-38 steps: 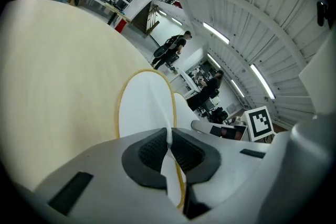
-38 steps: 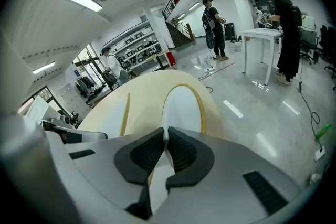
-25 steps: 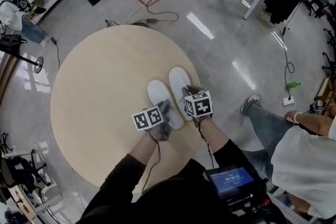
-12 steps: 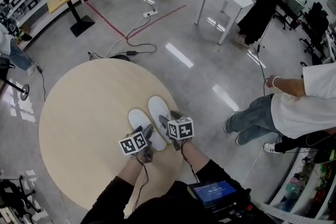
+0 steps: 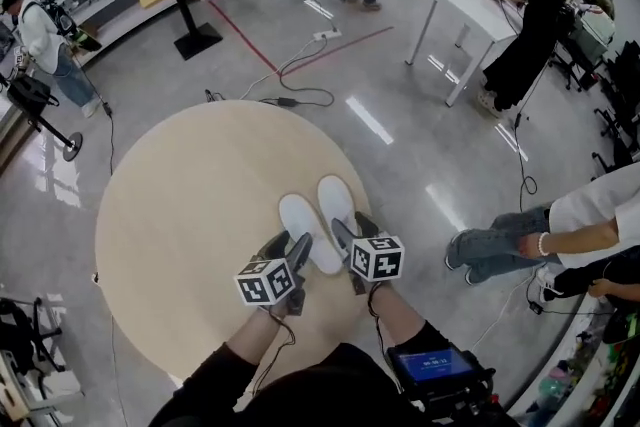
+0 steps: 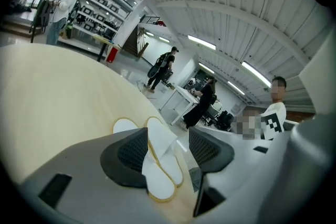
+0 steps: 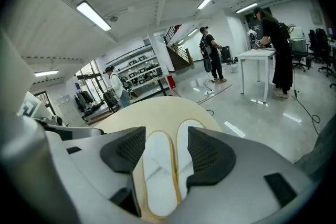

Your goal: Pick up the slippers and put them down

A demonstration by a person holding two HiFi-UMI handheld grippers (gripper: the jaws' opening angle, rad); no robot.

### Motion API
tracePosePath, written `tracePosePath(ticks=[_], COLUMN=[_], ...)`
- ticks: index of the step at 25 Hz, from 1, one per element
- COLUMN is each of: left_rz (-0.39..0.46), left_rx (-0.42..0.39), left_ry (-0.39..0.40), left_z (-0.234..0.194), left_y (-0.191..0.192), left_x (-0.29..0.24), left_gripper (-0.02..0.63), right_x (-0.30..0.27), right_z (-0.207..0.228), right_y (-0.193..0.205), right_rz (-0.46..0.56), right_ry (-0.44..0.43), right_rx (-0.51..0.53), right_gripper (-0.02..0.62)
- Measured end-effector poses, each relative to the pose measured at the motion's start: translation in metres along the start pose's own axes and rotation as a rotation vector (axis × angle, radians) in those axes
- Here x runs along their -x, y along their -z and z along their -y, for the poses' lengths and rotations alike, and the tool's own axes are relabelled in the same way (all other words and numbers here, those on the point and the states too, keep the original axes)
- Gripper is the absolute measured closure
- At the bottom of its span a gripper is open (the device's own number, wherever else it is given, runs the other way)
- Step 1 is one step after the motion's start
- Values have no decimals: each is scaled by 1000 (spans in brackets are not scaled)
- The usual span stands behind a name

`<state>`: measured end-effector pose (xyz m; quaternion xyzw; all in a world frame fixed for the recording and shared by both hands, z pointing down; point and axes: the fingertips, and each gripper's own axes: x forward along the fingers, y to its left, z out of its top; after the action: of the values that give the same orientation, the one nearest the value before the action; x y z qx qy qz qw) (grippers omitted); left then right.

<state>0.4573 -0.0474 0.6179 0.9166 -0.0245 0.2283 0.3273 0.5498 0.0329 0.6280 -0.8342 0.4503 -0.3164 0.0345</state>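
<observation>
Head view: the slippers [image 5: 310,233] are laid side by side on the round table [image 5: 180,205], near its right edge. Above the table, the left gripper [image 5: 287,250] and right gripper [image 5: 353,233] are held with jaws just opened wide, nothing clamped. Placement is judged done; only withdrawal is called for.

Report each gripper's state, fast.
Left gripper: open, fingers just opened, holding nothing; the slippers lie on the table.
Right gripper: open, fingers just opened, holding nothing.
</observation>
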Motion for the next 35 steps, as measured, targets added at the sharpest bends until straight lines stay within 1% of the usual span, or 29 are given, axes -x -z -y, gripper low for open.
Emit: tracePosePath(ticks=[6,7,9,10,12,13,16,19,22,27,30,32,35], left_rz=[92,103,126,139,163,173,203,241,261,252,259,261,267], left_rx=[-38,-48,-61,-60,-54,-54,-73,-105,-121,-84,-66,-48,-40], left_ry=[85,94,107,113,125,133,164,199,209,204,199,197,202], left_z=[10,10,9,7,6,6,14,22,9,-39,-60,-69,-70], left_y=[-13,-13,-14,-16,-19,-19,-20,-25,-28,-19,-18,-17,-16], left_x=[91,107,135,149,174,187,226,258,285,336,365,384,400], left_gripper=[351,351,351,353,353,353,353,357,364,364,364,364,364], right_x=[31,38,50,55,67,74,97,115,119,119,122,127,131], right_z=[-96,-111,-142,-157,-186,-199,-237,-268,-300,-362,-394,-416,-439], right_y=[4,8,13,15,18,20,27,25,26,45,58,70,78], right_rz=[51,55,65,70,80,84,93,127,162,158,146,127,102], right_ry=[-115,-136,-177,-199,-245,-267,-324,-355,-364,-353,-352,-365,-396], right_rx=[-18,-21,-21,-22,-31,-41,-62,-36,4,39,51,60,81], right_gripper=[342,353,433,456,533,552,578,578,578,578,578,578,578])
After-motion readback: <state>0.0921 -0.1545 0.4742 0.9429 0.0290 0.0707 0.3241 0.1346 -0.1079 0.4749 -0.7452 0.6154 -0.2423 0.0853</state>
